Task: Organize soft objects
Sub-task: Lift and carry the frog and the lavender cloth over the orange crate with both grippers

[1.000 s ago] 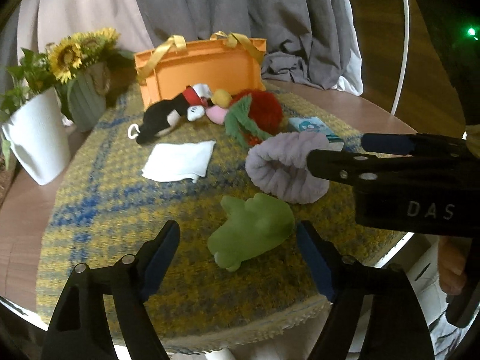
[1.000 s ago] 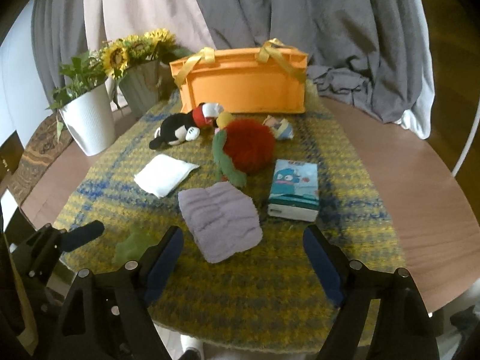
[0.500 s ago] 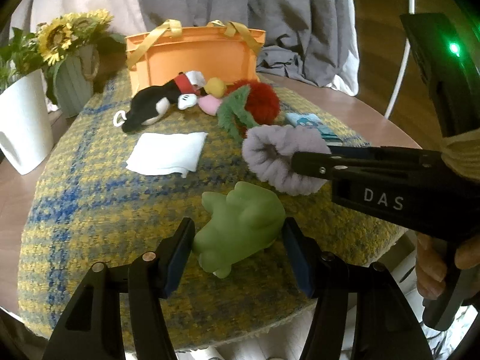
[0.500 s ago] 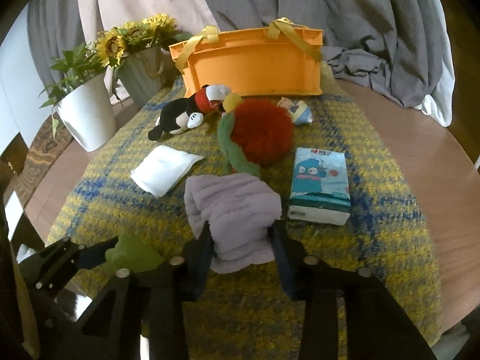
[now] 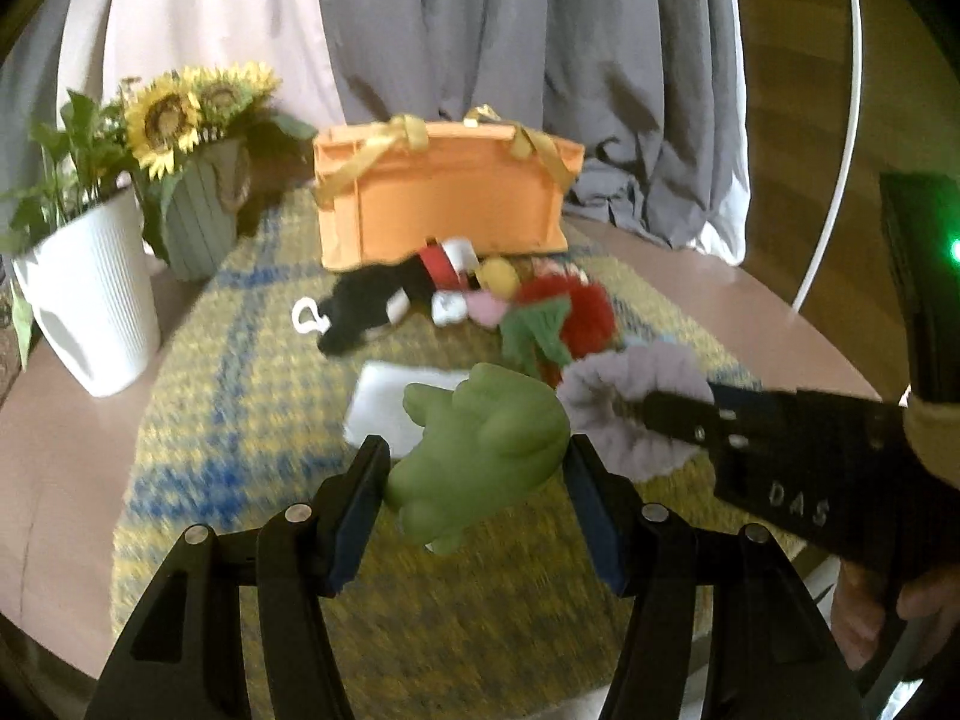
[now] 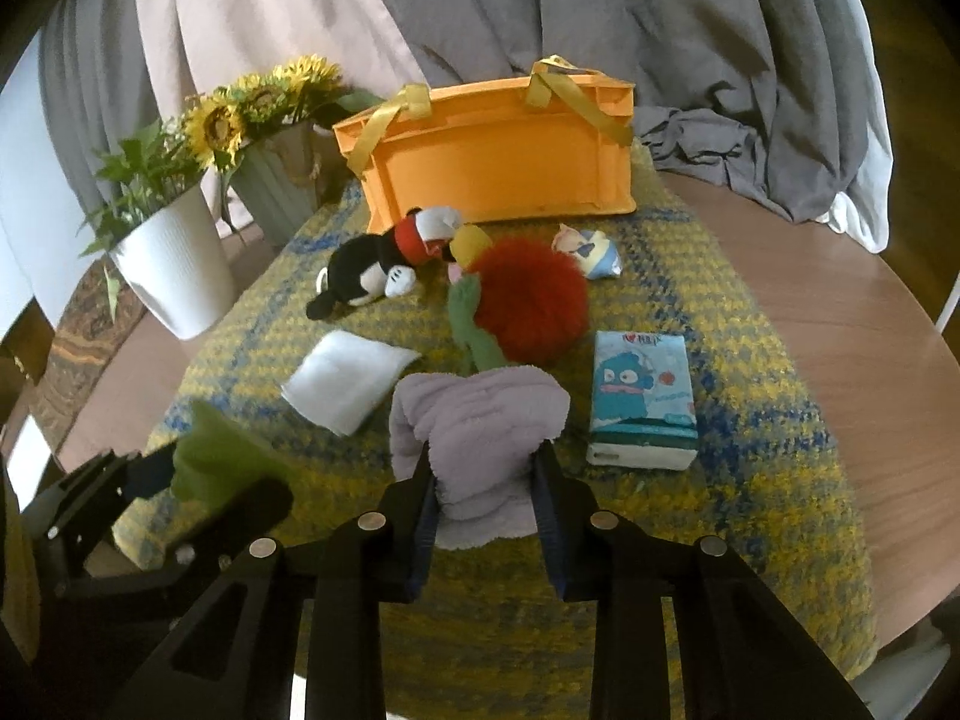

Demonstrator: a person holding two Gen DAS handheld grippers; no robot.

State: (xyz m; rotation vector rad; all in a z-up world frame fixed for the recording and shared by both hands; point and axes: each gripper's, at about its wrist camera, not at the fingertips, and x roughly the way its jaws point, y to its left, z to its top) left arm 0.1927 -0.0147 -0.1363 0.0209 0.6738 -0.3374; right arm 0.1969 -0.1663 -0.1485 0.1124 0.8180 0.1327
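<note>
My left gripper (image 5: 474, 468) is shut on a green soft toy (image 5: 480, 450), held just above the yellow-blue mat (image 5: 240, 396); the same toy (image 6: 222, 462) shows at the left of the right wrist view. My right gripper (image 6: 483, 480) is shut on a bunched lilac cloth (image 6: 480, 420), also seen as a lilac bundle (image 5: 624, 414) beside the green toy. An orange box (image 6: 510, 162) with yellow handles stands at the back of the mat. In front of it lie a black mouse plush (image 6: 366, 276), a red fluffy plush (image 6: 534, 300) with green leaves, a small pale doll (image 6: 588, 252) and a white folded cloth (image 6: 348, 378).
A blue tissue pack (image 6: 642, 396) lies right of the lilac cloth. A white plant pot (image 6: 174, 264) and a green vase of sunflowers (image 6: 276, 180) stand at the mat's left. Grey curtains (image 6: 660, 30) hang behind. The round wooden table (image 6: 840, 312) shows bare at the right.
Both grippers closed: the left on the green toy, the right on the lilac cloth, which bunched up. The left gripper then rose with the toy off the mat.
</note>
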